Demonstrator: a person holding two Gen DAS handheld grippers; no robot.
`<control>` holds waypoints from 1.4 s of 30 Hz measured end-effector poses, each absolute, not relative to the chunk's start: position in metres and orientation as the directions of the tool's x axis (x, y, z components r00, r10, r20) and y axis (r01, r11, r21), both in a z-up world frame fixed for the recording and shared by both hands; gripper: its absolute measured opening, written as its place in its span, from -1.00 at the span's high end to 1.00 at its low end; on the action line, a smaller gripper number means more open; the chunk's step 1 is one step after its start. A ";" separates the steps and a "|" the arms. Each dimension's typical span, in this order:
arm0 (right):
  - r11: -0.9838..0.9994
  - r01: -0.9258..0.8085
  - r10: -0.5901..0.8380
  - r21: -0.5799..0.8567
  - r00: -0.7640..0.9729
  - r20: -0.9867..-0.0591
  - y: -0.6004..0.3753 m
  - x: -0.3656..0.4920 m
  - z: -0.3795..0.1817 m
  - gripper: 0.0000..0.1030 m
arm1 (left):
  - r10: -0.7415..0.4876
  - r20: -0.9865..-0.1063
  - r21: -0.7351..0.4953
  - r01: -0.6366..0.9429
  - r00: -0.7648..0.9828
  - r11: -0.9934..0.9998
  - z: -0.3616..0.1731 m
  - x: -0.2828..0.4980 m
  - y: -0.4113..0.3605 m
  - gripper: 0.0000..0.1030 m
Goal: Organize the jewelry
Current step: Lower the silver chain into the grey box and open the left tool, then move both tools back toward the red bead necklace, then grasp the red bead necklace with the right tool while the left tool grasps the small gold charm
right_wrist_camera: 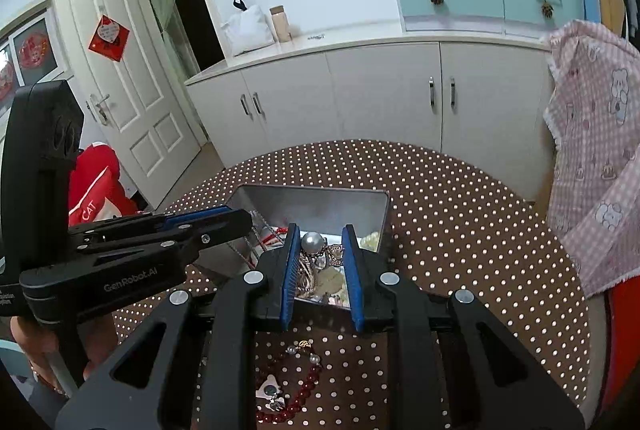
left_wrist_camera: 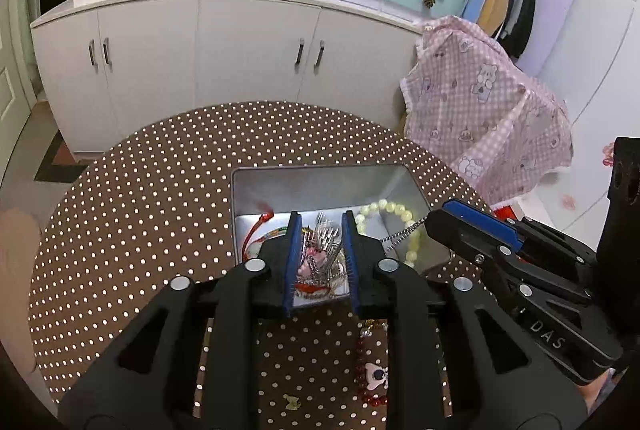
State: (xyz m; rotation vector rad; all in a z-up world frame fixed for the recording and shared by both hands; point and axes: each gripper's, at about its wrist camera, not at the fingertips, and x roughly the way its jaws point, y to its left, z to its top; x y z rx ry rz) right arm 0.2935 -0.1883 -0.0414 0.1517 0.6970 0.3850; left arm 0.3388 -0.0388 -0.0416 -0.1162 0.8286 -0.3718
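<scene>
Left wrist view: left tool (left_wrist_camera: 320, 226) poised over metal tin (left_wrist_camera: 320, 185) on polka-dot surface (left_wrist_camera: 140, 209), jaws narrowly parted, gripping nothing; beneath, silver chains (left_wrist_camera: 324, 242), pale bead bracelet (left_wrist_camera: 384, 207), red cord (left_wrist_camera: 256, 234) already inside tin. Right tool (right_wrist_camera: 320, 236) likewise narrow, empty, pearl piece (right_wrist_camera: 312, 242) between blades. Red bead bracelet (right_wrist_camera: 296, 386) outside on surface, likely next to collect

Your tin (left_wrist_camera: 320, 185) sits open on the dotted table — shiny metal, rectangular, already holding a tangle of jewelry. Inside you have a pale green bead bracelet (left_wrist_camera: 394, 213) at the right, a red cord (left_wrist_camera: 256, 230) at the left, silver pieces in the middle and a big pearl (right_wrist_camera: 312, 242). A red bead bracelet (right_wrist_camera: 300, 390) with a pink charm lies on the table just in front of the tin — outside it.
</scene>
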 end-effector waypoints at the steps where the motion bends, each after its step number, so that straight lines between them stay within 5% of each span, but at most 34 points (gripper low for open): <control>1: 0.918 -0.294 0.396 0.267 0.698 -0.597 -0.188 0.294 -0.041 0.62 | -0.369 -0.696 -0.249 0.275 0.616 0.929 -0.041 0.339 -0.038 0.12; 2: 0.918 -0.291 0.396 0.269 0.697 -0.598 -0.188 0.293 -0.041 0.62 | -0.370 -0.693 -0.255 0.271 0.619 0.928 -0.041 0.338 -0.037 -0.35; 3: 0.920 -0.285 0.392 0.270 0.697 -0.601 -0.188 0.293 -0.042 0.62 | -0.373 -0.679 -0.269 0.258 0.632 0.928 -0.040 0.336 -0.034 -0.36; 20: 0.916 -0.264 0.396 0.302 0.714 -0.577 -0.200 0.253 -0.026 0.38 | -0.268 -0.667 -0.192 0.187 0.695 0.963 -0.031 0.284 0.003 -0.36; 42: 0.941 -0.234 0.339 0.245 0.670 -0.661 -0.186 0.196 -0.079 0.36 | -0.187 -0.723 -0.123 0.143 0.665 0.982 -0.082 0.224 0.018 -0.35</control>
